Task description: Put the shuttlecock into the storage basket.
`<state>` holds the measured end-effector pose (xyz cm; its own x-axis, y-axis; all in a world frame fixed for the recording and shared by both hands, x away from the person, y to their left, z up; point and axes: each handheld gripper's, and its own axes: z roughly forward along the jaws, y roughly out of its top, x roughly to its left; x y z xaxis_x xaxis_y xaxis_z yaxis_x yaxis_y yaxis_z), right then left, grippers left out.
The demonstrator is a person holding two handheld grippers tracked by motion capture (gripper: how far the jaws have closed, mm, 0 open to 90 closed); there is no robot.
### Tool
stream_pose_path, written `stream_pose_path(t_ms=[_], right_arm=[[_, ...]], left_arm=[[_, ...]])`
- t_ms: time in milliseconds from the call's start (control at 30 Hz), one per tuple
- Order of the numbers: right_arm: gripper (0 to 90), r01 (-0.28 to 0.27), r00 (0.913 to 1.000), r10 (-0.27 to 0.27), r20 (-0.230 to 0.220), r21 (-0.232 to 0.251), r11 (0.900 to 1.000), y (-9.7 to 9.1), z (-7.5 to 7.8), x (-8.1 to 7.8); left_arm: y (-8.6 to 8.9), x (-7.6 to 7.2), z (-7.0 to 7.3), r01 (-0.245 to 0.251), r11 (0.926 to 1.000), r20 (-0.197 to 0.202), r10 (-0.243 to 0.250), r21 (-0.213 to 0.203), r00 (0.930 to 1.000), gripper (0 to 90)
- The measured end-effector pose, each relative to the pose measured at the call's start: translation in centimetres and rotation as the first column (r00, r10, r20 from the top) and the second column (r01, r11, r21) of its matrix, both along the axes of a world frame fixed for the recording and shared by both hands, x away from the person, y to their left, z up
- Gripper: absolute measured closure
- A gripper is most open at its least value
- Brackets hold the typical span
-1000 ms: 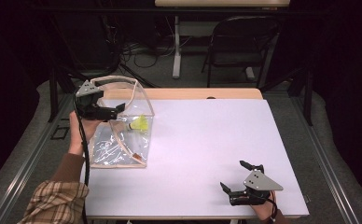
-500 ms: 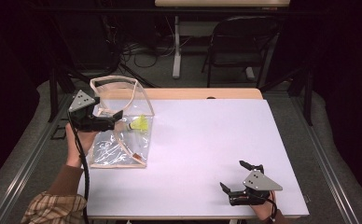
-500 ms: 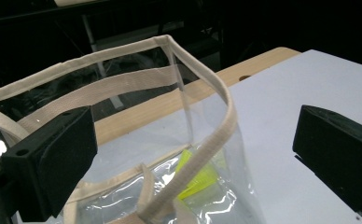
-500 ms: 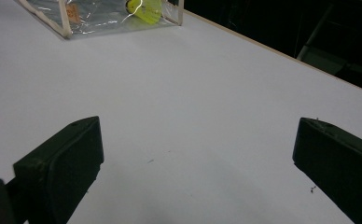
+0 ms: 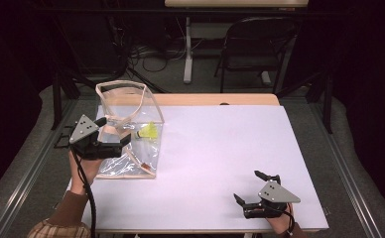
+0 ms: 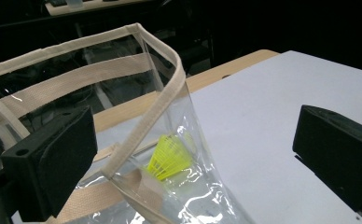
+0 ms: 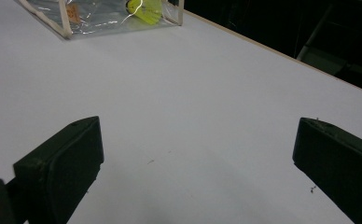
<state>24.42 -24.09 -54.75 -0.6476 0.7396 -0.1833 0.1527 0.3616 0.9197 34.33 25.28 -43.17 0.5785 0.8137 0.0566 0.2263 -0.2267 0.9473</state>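
Clear plastic forms the bag (image 5: 131, 134), seen at ten o'clock on the table (image 5: 220, 163), a yellow shuttlecock (image 6: 170, 158) inside. The left gripper (image 5: 112, 134), jaws spread, should be closed squarely on the cream rim (image 6: 165, 93). The right gripper (image 5: 252, 187) is seen spread, empty, at five o'clock.

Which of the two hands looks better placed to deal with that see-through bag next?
Left. The left tongs hang open right at the clear plastic bag with beige cloth trim, which holds a yellow plastic shuttlecock. The right tongs rest open on the white table, far from it.
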Motion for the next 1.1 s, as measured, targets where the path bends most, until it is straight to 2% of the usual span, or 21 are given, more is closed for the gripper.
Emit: stream_pose_path(t_ms=[367, 800, 1000, 1100], right_arm=[[1.2, 0.0, 1.0, 0.0, 0.001, 0.0, 1.0, 0.0, 0.0, 0.0], [1.2, 0.0, 1.0, 0.0, 0.0, 0.0, 1.0, 0.0, 0.0, 0.0], [1.2, -0.001, 1.0, 0.001, -0.002, -0.003, 1.0, 0.0, 0.0, 0.0], [1.2, -0.001, 1.0, 0.001, -0.002, -0.002, 1.0, 0.0, 0.0, 0.0]], left_arm=[[-0.3, -2.3, -1.5, 0.02, 0.9994, 0.022, -0.02, -0.029, 0.9996, 0.0], [-0.5, -4.0, -3.7, 0.039, 0.9988, -0.002, -0.04, -0.03, 0.9992, 0.0], [-0.6, -4.6, -4.5, 0.054, 0.9982, 0.0, -0.054, -0.026, 0.9985, 0.0], [-0.9, -4.9, -5.2, 0.064, 0.9972, -0.014, -0.065, -0.038, 0.9978, 0.0]])
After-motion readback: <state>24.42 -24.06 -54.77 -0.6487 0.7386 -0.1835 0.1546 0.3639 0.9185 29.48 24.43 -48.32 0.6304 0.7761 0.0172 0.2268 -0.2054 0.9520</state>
